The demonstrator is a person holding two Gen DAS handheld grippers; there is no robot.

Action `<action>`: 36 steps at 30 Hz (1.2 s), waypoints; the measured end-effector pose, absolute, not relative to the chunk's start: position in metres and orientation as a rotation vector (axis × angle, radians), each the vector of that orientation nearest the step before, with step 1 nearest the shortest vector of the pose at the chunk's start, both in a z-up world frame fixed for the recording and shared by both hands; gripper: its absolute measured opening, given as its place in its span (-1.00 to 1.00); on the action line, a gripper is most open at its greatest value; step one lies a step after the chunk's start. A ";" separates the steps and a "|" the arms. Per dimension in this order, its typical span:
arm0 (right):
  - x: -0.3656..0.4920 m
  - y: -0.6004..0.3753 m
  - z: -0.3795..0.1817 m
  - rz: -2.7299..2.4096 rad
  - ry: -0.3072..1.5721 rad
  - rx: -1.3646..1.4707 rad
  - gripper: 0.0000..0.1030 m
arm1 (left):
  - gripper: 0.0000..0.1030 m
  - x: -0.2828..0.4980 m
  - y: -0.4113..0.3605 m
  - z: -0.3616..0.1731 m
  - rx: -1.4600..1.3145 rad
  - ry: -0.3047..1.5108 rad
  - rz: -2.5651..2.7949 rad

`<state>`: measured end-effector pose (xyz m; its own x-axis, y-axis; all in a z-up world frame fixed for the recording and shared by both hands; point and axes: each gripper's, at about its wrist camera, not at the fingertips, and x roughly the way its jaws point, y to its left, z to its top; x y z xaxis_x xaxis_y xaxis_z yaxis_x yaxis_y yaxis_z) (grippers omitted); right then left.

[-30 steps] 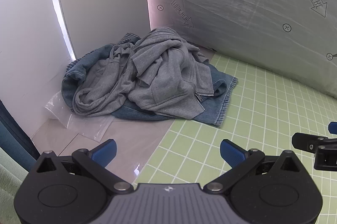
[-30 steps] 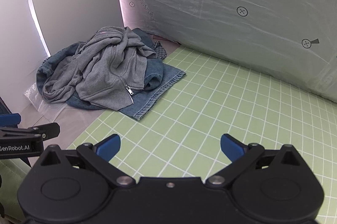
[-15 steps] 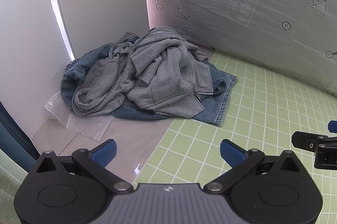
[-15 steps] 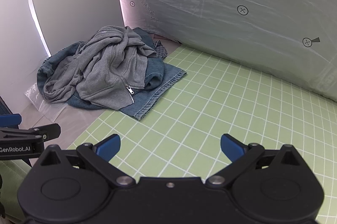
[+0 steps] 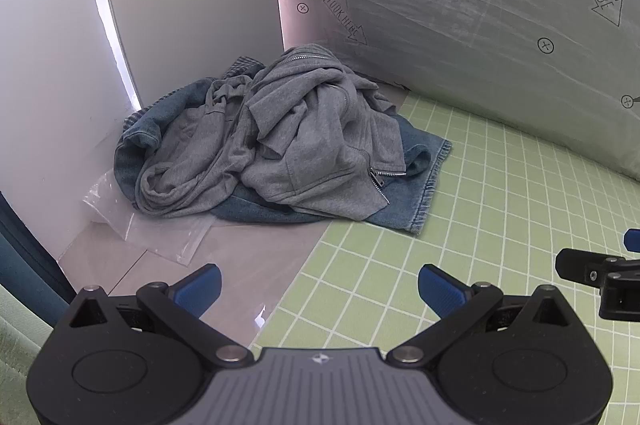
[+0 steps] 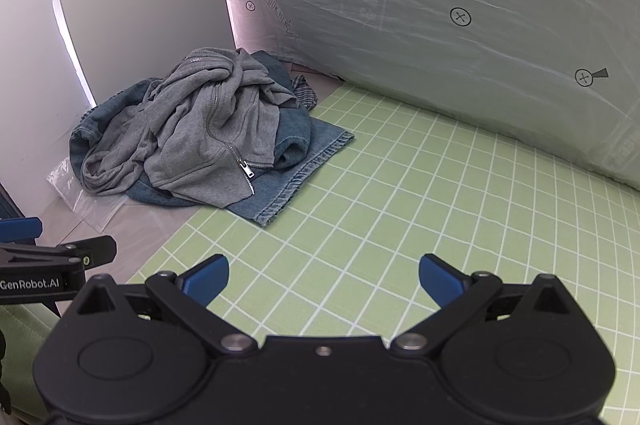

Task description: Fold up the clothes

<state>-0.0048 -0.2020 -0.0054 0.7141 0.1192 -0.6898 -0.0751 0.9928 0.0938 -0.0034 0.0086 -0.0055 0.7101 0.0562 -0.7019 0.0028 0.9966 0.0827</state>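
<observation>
A crumpled grey zip hoodie (image 5: 304, 145) lies on top of a blue denim garment (image 5: 420, 185) in the far left corner; both also show in the right wrist view, the hoodie (image 6: 200, 137) over the denim (image 6: 296, 165). My left gripper (image 5: 320, 289) is open and empty, well short of the pile. My right gripper (image 6: 324, 277) is open and empty over the green grid mat (image 6: 420, 209). Each gripper shows at the edge of the other's view: the right one (image 5: 600, 269), the left one (image 6: 52, 265).
A clear plastic bag (image 5: 132, 221) lies under the pile's left edge on a grey surface (image 5: 248, 257). White panels (image 5: 180, 5) and a printed plastic-covered sheet (image 5: 460, 25) wall in the back. The green grid mat (image 5: 500, 225) spreads right.
Both grippers have drifted slightly; the pile sits a little lower and to the right in the right wrist view. Nothing was grasped and the clothes have not moved.
</observation>
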 end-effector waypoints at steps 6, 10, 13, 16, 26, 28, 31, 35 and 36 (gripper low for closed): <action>-0.003 -0.202 -0.007 0.106 0.776 0.066 0.99 | 1.00 -0.001 0.010 -0.007 0.078 0.793 0.031; -0.001 -0.201 -0.009 0.108 0.784 0.068 0.99 | 1.00 0.001 0.011 -0.009 0.074 0.807 0.037; 0.001 -0.201 -0.010 0.110 0.791 0.066 0.99 | 1.00 0.004 0.012 -0.013 0.077 0.830 0.046; 0.006 -0.202 -0.013 0.104 0.796 0.063 0.99 | 1.00 0.008 0.013 -0.017 0.077 0.852 0.055; 0.050 -0.209 -0.023 0.090 0.827 0.061 0.99 | 1.00 0.052 0.033 -0.027 -0.033 0.919 0.103; 0.068 -0.208 -0.023 0.095 0.827 0.057 0.99 | 1.00 0.068 0.037 -0.028 -0.048 0.918 0.118; 0.104 -0.201 -0.024 0.111 0.817 0.041 0.99 | 1.00 0.098 0.043 -0.027 -0.064 0.912 0.135; 0.157 -0.187 -0.025 0.138 0.800 0.012 0.99 | 1.00 0.143 0.056 -0.025 -0.087 0.884 0.163; 0.172 -0.181 -0.025 0.146 0.797 0.001 0.99 | 1.00 0.154 0.060 -0.024 -0.096 0.875 0.169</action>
<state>0.1719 -0.1808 -0.0252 0.6896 0.1312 -0.7122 -0.1306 0.9899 0.0560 0.1544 0.0595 -0.0244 0.6286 0.1075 -0.7703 -0.1862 0.9824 -0.0148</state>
